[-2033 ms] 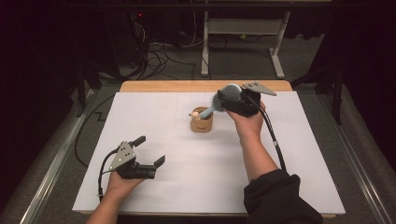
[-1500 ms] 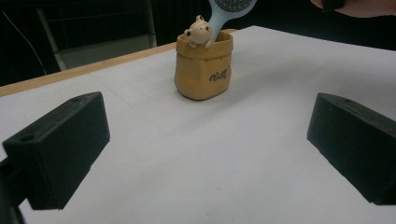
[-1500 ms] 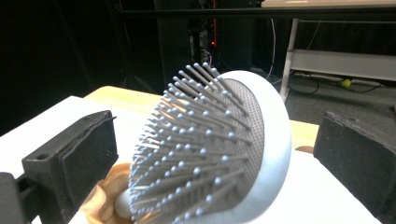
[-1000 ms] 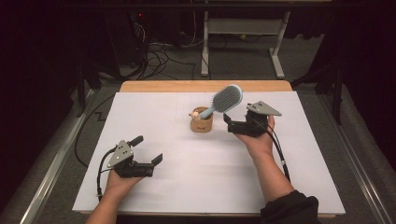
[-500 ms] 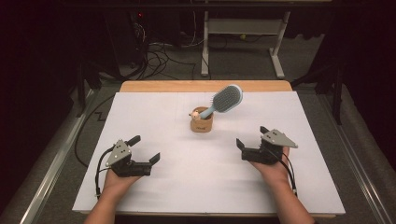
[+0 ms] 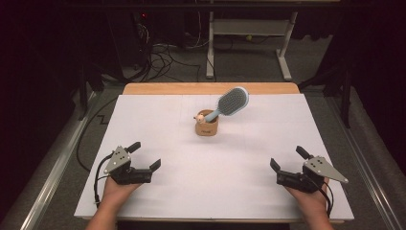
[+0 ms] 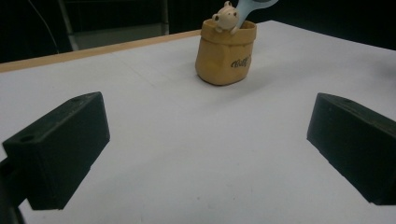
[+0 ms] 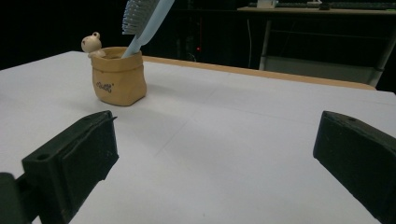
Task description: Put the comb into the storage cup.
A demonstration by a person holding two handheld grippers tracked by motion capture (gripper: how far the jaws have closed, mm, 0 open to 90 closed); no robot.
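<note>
High view: above the near edge, facing forward and down over the whole surface (image 6: 158, 120). Left and right tool views: low at the near corners, facing inward. All three share the central holder (image 6: 207, 126) (image 7: 226, 56) (image 8: 118, 77).

Tan pot (image 7: 226, 56), script word, maybe "Billy"

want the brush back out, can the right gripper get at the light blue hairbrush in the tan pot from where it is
Probably yes. The right gripper is open, with bare white table between it and the light blue hairbrush, which leans out of the tan pot toward that side.
</note>
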